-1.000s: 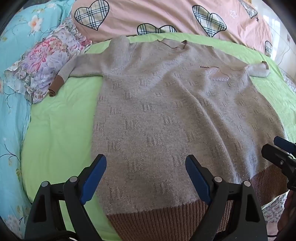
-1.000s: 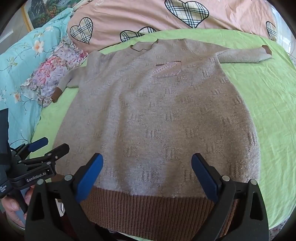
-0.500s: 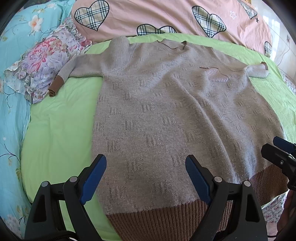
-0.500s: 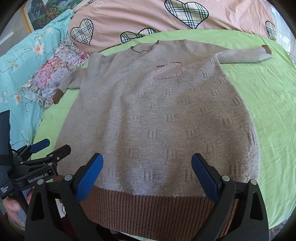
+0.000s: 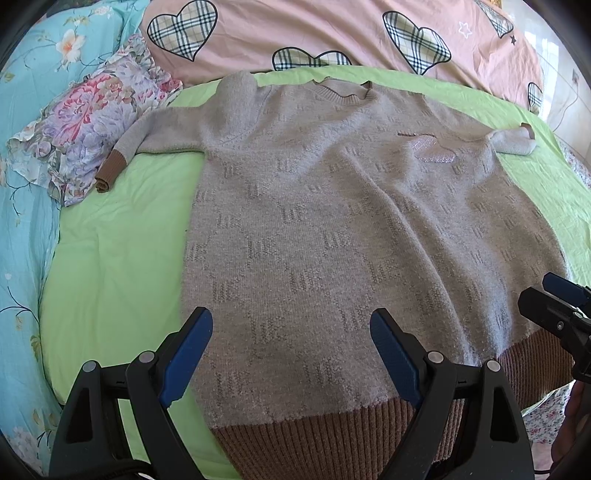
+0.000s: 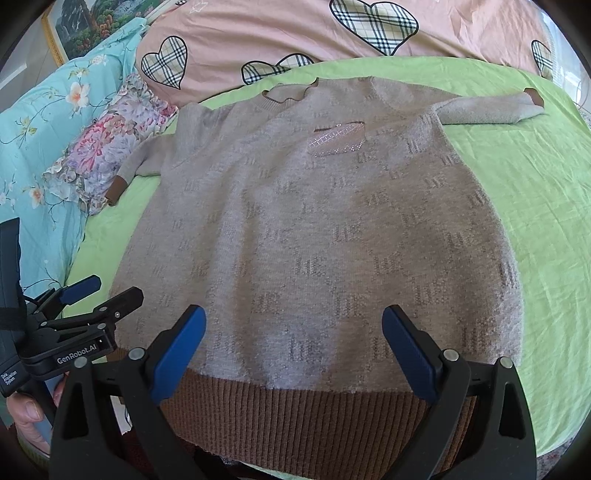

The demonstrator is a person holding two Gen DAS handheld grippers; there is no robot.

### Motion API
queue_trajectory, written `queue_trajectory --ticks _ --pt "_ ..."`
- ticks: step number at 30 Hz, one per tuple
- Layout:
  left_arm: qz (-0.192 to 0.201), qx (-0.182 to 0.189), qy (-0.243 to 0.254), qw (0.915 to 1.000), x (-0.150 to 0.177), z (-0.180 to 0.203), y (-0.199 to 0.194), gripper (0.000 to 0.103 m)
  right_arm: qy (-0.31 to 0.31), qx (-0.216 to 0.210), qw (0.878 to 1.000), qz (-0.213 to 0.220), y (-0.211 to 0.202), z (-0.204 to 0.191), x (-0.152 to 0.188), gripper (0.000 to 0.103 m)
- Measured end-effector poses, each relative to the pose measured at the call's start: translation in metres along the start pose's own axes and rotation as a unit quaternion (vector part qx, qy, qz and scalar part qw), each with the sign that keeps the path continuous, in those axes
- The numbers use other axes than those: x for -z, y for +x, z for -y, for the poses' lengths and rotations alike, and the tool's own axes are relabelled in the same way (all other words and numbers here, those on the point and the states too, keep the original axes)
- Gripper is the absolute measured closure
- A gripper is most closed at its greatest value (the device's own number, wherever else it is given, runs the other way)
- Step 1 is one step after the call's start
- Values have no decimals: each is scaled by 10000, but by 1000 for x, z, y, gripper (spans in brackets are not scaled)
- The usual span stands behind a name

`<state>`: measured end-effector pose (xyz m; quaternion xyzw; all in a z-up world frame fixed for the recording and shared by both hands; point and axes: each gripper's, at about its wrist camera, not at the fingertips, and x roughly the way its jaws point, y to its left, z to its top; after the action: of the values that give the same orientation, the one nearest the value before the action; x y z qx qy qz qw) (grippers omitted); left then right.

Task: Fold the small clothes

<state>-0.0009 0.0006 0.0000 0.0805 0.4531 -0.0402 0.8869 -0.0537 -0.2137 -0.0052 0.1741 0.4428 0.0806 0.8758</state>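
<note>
We hold the left tongs (image 5: 291, 350) and right tongs (image 6: 293, 349) released, gripping nothing, above the sweater's brown hem (image 6: 295, 410). The sweater (image 5: 332, 229) lies flat and unfolded on the green bed sheet (image 5: 110, 266), sleeves spread; every fold remains.

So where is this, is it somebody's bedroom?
Probably a bedroom, yes. The grey sweater lies flat on a bed with a green sheet. Behind it is a pink quilt with checked hearts, and a flowery pillow sits at the side.
</note>
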Motion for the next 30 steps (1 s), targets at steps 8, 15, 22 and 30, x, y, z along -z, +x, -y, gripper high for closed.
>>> queue_trajectory --ticks 8,15,22,30 --pt "-7 -12 3 10000 0 1 1 15 9 0 10000 17 0 -3 0 7" --pt "7 -10 1 10000 0 1 1 15 27 -17 10000 11 0 -6 0 7" --pt "20 -5 -7 10000 0 3 2 15 41 -35 10000 8 0 -7 0 7" --pt "-127 -71 58 9999 -2 4 2 15 42 -42 10000 8 0 -9 -1 7"
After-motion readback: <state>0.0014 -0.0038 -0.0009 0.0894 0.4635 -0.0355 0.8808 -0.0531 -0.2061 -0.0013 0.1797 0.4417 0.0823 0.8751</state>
